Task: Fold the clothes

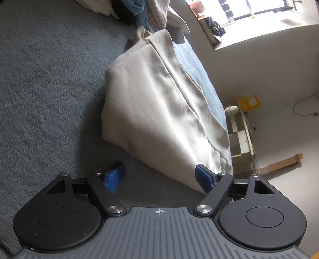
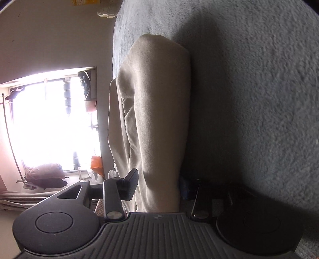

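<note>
A folded beige garment lies on a grey-blue fleece blanket near the bed's edge. My left gripper stands open just in front of the garment's near corner. Its blue pads are wide apart, the right one beside the corner, and only blanket shows between them. In the right wrist view the same garment runs as a thick fold away from the camera over the blanket. My right gripper is shut on its near end, and the cloth fills the gap between the fingers.
A heap of other clothes lies at the far end of the bed. Beyond the bed edge are bare floor, a wooden rack and a bright window. A bundle of cloth sits on the floor below the window.
</note>
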Motion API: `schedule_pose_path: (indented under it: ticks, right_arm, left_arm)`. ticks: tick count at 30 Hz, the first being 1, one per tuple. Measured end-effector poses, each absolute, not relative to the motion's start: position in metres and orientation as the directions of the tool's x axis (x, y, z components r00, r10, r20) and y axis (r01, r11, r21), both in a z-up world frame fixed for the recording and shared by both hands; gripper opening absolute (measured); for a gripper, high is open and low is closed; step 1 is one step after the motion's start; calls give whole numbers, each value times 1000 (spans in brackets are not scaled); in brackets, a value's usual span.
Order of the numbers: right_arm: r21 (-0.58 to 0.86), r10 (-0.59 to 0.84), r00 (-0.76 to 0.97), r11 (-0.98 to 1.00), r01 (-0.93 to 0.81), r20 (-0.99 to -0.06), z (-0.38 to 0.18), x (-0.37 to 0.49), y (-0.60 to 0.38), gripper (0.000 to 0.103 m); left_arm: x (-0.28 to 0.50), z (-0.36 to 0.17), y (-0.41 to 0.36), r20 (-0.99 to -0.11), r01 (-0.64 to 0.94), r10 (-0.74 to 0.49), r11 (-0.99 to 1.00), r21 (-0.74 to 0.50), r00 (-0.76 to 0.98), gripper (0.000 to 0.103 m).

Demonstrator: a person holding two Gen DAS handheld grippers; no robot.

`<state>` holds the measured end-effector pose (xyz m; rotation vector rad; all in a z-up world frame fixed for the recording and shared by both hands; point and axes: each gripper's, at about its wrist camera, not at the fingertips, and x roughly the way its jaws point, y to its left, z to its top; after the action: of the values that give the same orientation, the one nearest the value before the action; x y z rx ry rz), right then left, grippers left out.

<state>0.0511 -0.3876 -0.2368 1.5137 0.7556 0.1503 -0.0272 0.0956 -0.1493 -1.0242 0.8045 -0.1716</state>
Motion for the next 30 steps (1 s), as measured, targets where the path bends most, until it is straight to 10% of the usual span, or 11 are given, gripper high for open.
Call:
schedule_pose_path:
  ticks: [9, 20, 30]
  right_arm:
    - [925, 518, 776, 90, 369, -360, -239, 64, -384, 45]
    - [915, 483, 777, 220, 339, -403, -233, 83, -376, 17]
    - [911, 482, 785, 329, 250, -389, -192, 65, -370, 14]
  left_arm:
    - [2, -148, 94, -511, -274, -410, 510, -815, 755, 87]
    - [3, -142, 94, -584, -312, -315, 610, -729, 748, 29]
    - [-18, -117, 91, -575, -239, -295, 697, -676, 763, 19]
